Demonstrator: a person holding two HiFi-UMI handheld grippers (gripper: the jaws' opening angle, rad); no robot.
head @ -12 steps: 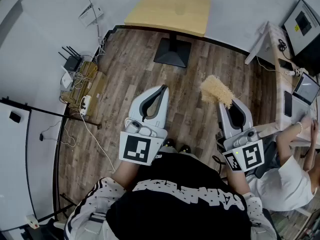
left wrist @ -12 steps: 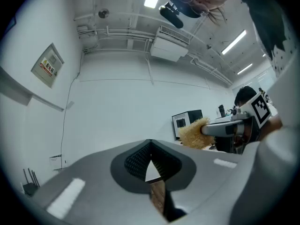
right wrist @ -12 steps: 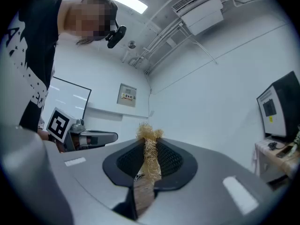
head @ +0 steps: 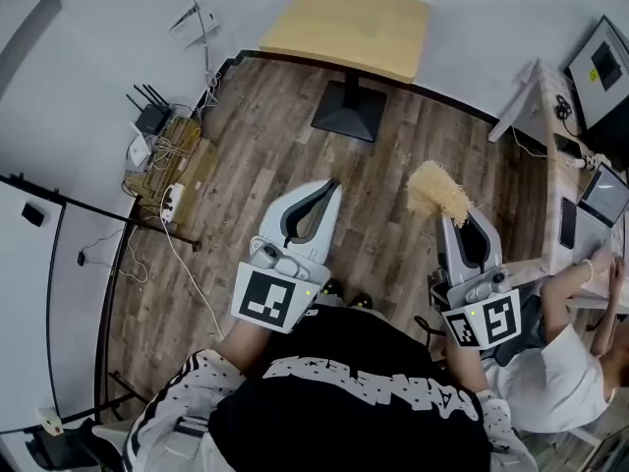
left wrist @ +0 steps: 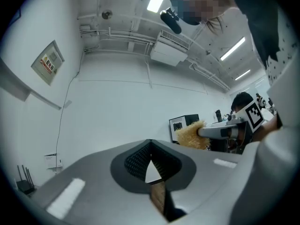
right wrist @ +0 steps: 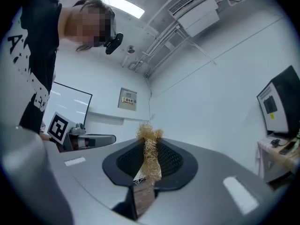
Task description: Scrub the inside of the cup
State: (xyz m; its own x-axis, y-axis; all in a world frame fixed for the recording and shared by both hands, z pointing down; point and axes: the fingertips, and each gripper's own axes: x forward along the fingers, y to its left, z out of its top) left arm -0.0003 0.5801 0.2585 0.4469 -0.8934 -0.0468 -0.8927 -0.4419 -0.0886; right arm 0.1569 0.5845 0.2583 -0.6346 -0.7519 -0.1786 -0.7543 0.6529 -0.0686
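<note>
Two grippers, we see no cup: right gripper (head: pixel 460 216) clamps scrubber (head: pixel 437 193) pointing forward; left gripper (head: pixel 327 190) closed, empty, left of scrubber.

The scrubber (head: pixel 437 191) is straw-yellow, the floor (head: pixel 257 150) grey-brown planks.

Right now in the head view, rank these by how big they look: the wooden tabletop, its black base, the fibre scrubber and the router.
1. wooden tabletop
2. black base and fibre scrubber: about alike, left unranked
3. router
</note>
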